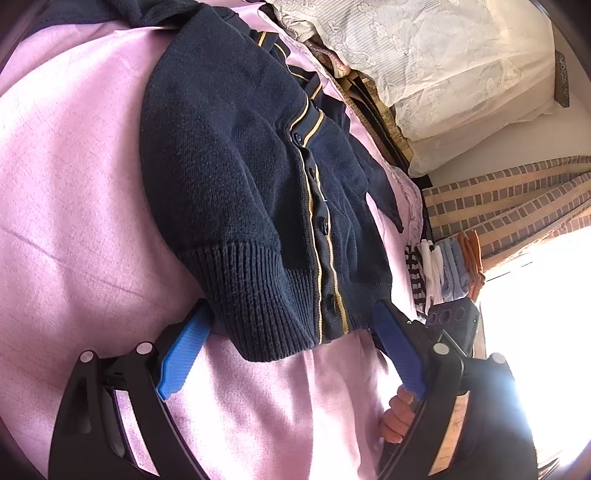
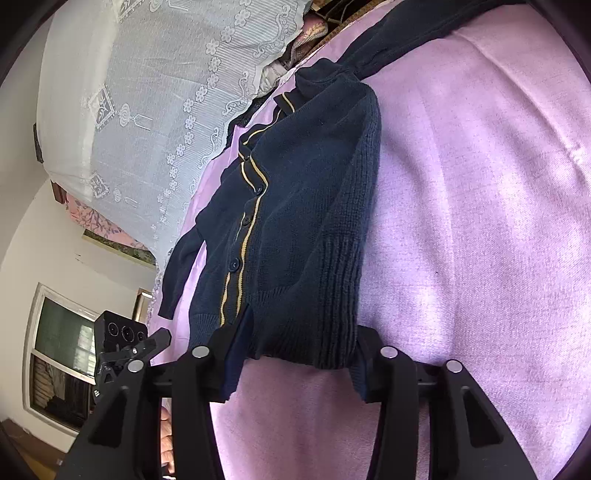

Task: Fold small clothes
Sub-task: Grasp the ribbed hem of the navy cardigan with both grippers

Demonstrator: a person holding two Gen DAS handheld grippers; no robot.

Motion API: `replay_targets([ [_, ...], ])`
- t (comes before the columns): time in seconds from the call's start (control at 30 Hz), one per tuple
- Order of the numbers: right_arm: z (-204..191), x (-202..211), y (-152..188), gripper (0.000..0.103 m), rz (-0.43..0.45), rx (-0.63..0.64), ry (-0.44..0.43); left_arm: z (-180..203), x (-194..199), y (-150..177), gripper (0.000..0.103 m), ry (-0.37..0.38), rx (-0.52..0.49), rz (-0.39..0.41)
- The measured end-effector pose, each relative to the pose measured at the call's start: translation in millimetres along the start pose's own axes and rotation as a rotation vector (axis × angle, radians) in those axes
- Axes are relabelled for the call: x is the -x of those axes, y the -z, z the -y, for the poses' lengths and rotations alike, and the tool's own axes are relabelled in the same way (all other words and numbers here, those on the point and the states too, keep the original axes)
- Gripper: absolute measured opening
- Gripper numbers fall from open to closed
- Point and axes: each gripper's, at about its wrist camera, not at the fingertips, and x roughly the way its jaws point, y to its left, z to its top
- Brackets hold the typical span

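A small navy knit cardigan [image 1: 236,177] with yellow stripes along its buttoned front lies on the pink bedsheet [image 1: 66,184]. One sleeve is folded over its body. My left gripper [image 1: 291,336] is open, its blue fingers either side of the ribbed hem and cuff, holding nothing. In the right wrist view the same cardigan [image 2: 295,206] lies ahead. My right gripper [image 2: 295,350] is open, its fingers spread either side of the ribbed cuff and hem. The other sleeve [image 2: 181,273] trails off to the left.
A white lace cloth [image 2: 155,110] hangs beside the bed. A stack of folded small clothes [image 1: 443,269] lies at the bed's far edge. Another dark garment [image 2: 424,22] lies beyond the cardigan. The other gripper's camera block [image 2: 118,332] is at the left.
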Motion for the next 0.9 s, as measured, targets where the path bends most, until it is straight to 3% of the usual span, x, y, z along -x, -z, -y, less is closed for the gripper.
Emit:
replay_targets([
  [0.03, 3, -2, -1, 0.026, -0.003, -0.008, -0.007, 0, -1, -2, 0.086, -0.003, -0.006, 0.012],
  [0.1, 10, -1, -3, 0.013, 0.000, -0.052, -0.041, -1, -3, -7, 0.086, -0.008, -0.008, 0.043],
  [0.13, 12, 1, -4, 0.012, 0.006, -0.069, -0.058, -3, -3, -10, 0.084, -0.006, -0.008, 0.053],
  [0.17, 13, 3, -5, 0.012, 0.012, -0.074, -0.068, -3, -2, -12, 0.071, -0.012, -0.011, 0.065],
  [0.2, 13, 4, -5, 0.011, 0.018, -0.073, -0.066, -3, -1, -13, 0.044, -0.023, -0.023, 0.070],
  [0.27, 11, 4, -5, 0.011, 0.025, -0.064, -0.060, -2, 2, -12, 0.018, -0.020, -0.033, 0.065],
  [0.43, 13, 7, -4, 0.010, 0.031, -0.071, -0.065, 14, 24, -7, 0.017, -0.059, -0.113, 0.128],
  [0.47, 12, 9, -4, 0.010, 0.036, -0.071, -0.068, 14, 27, -8, 0.022, -0.056, -0.115, 0.133],
  [0.5, 11, 9, -4, 0.010, 0.038, -0.068, -0.066, 11, 29, -9, 0.046, -0.068, -0.107, 0.146],
  [0.53, 10, 9, -4, 0.010, 0.038, -0.064, -0.061, 7, 29, -10, 0.062, -0.099, -0.089, 0.164],
  [0.57, 10, 8, -4, 0.010, 0.035, -0.062, -0.055, 0, 27, -12, 0.084, -0.149, -0.061, 0.178],
  [0.63, 12, 7, -4, 0.009, 0.028, -0.064, -0.048, -10, 17, -14, 0.074, -0.173, -0.037, 0.136],
  [0.77, 9, 9, -3, 0.008, 0.039, -0.053, -0.043, -5, 12, -13, 0.015, -0.131, -0.084, 0.098],
  [0.8, 8, 10, -3, 0.007, 0.047, -0.049, -0.043, -4, 12, -12, 0.013, -0.113, -0.093, 0.097],
  [0.9, 0, 20, -1, 0.006, 0.078, -0.036, -0.066, 9, 26, -6, 0.011, -0.151, -0.134, 0.142],
])
